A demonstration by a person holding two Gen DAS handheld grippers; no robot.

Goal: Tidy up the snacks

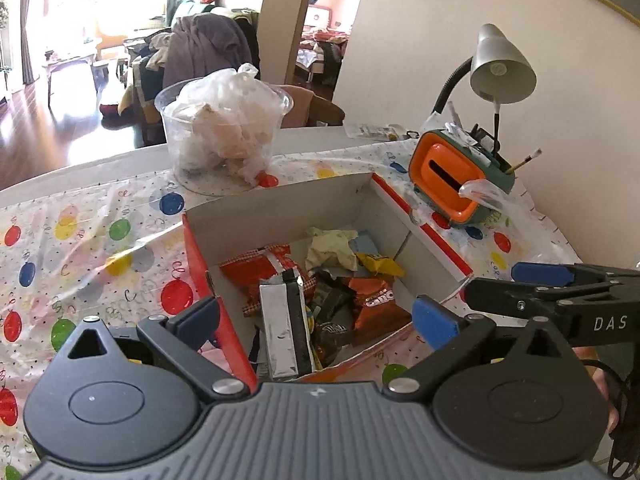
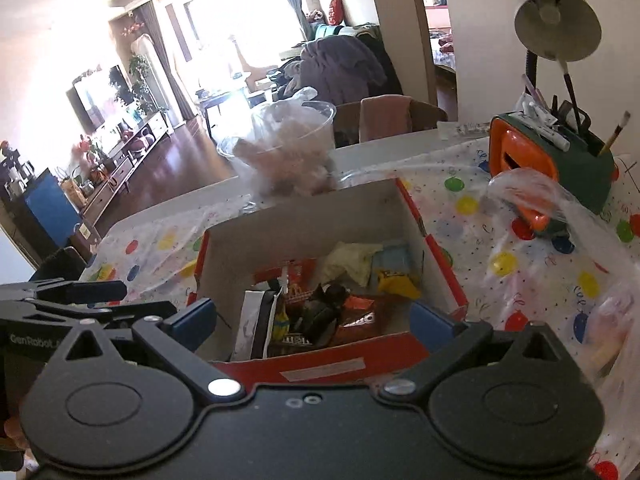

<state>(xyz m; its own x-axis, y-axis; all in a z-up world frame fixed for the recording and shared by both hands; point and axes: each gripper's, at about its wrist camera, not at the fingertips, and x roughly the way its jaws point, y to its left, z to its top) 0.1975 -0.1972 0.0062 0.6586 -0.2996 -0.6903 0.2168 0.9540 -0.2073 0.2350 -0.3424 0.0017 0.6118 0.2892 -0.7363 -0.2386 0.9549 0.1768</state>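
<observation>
A red-and-white cardboard box point(image 1: 280, 200) point(image 2: 320, 364) stands open on the dotted tablecloth. Inside lie several snack packets: a silver-and-black pack point(image 1: 285, 328) point(image 2: 256, 324), a red pack point(image 1: 264, 268) point(image 2: 296, 276), an orange pack point(image 1: 378, 304) point(image 2: 358, 318), a yellow pack point(image 1: 380, 264) point(image 2: 396, 280) and a pale crumpled wrapper point(image 1: 332, 248) point(image 2: 352, 260). My left gripper point(image 1: 316, 318) is open and empty above the box's near edge. My right gripper point(image 2: 316, 320) is open and empty at the box's near wall. The right gripper also shows in the left wrist view point(image 1: 540, 280), beside the box.
A clear plastic tub point(image 1: 224, 128) point(image 2: 288, 148) stuffed with plastic bags stands behind the box. An orange-and-green desk organizer point(image 1: 456, 176) point(image 2: 552, 160) with pens and a grey lamp point(image 1: 500, 68) point(image 2: 556, 16) stand at the right by the wall. A loose plastic bag point(image 2: 532, 196) lies near the organizer.
</observation>
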